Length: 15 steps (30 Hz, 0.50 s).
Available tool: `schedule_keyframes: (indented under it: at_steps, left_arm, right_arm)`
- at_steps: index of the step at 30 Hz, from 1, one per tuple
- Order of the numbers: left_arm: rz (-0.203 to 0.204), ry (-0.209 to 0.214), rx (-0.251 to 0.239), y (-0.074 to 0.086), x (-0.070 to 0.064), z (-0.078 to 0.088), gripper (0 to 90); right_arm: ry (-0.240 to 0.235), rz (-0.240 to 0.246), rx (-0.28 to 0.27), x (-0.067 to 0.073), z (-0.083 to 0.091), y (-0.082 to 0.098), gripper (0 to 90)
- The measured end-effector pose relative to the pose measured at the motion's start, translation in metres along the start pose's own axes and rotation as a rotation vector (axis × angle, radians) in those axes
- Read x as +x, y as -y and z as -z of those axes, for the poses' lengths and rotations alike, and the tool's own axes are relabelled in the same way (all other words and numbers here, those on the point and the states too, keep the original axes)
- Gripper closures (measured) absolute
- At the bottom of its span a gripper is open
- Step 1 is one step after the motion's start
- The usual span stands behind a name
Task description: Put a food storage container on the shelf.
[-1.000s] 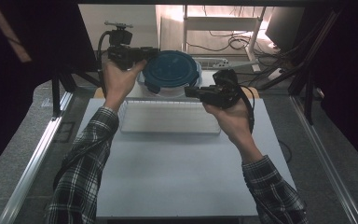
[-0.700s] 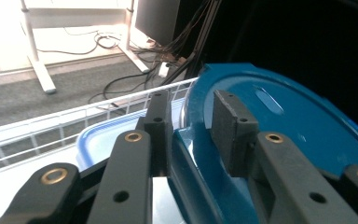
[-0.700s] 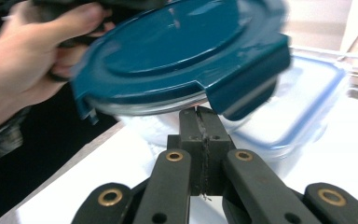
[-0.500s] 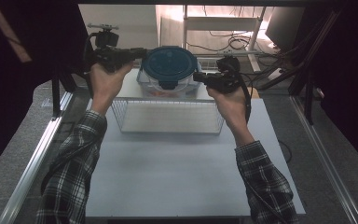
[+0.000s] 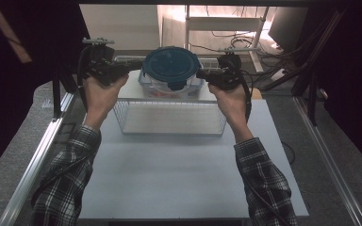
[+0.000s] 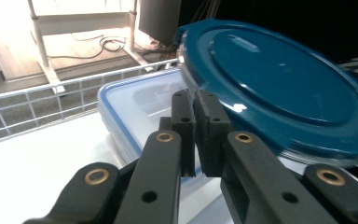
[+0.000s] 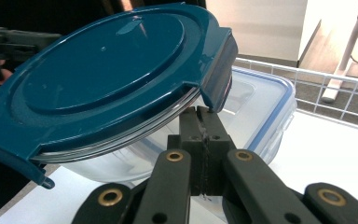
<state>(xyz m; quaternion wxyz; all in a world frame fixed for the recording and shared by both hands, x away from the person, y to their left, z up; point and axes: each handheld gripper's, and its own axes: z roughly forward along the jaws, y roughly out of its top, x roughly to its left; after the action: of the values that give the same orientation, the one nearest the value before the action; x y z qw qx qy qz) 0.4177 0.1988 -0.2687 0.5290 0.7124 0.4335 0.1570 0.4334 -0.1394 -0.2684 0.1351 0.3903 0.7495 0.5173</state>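
Up at the far end of the table (image 5: 179, 188), a round container (image 5: 172, 70) with a glossy, dark teal plastic lid (image 7: 107, 70) sits between the two grippers, above a rectangular clear box (image 6: 140, 105) with a blue-edged lid, beside a white wire basket (image 5: 169, 120). The teal lid is a smooth disc with a raised rim and square locking flaps (image 7: 216, 70) hinged at its edge; the bowl under it is clear. Being round, the container has no long axis; its lid faces upward, tilted in both gripper views.

The left gripper (image 6: 196, 135) comes at the container's left edge in the high view. Its matte black jaws have just been closing and now stand nearly together, pads almost touching; the lid's rim lies just beyond and beside their tips, and I cannot tell whether anything is pinched.

The right gripper (image 7: 200, 140) meets the right edge, its jaws pressed together directly beneath a hanging flap; whether they clamp the rim I cannot tell.
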Motion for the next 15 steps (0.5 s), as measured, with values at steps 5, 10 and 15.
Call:
schedule_keyframes:
  at_steps: [5, 10, 15]
  left_arm:
    - [0.006, -0.006, -0.002, 0.01, -0.003, 0.01, 85.0]
    - [-0.037, 0.138, 0.013, 0.039, -0.028, 0.019, 87.6]
    - [-0.07, 0.099, 0.034, 0.029, -0.038, 0.006, 87.7]
  right_arm:
    - [-0.002, 0.001, -0.002, -0.001, 0.0, 0.0, 89.0]
    - [-0.012, -0.003, -0.002, -0.002, 0.001, 0.001, 89.0]
    - [0.0, 0.003, -0.001, 0.0, 0.001, 0.001, 89.0]
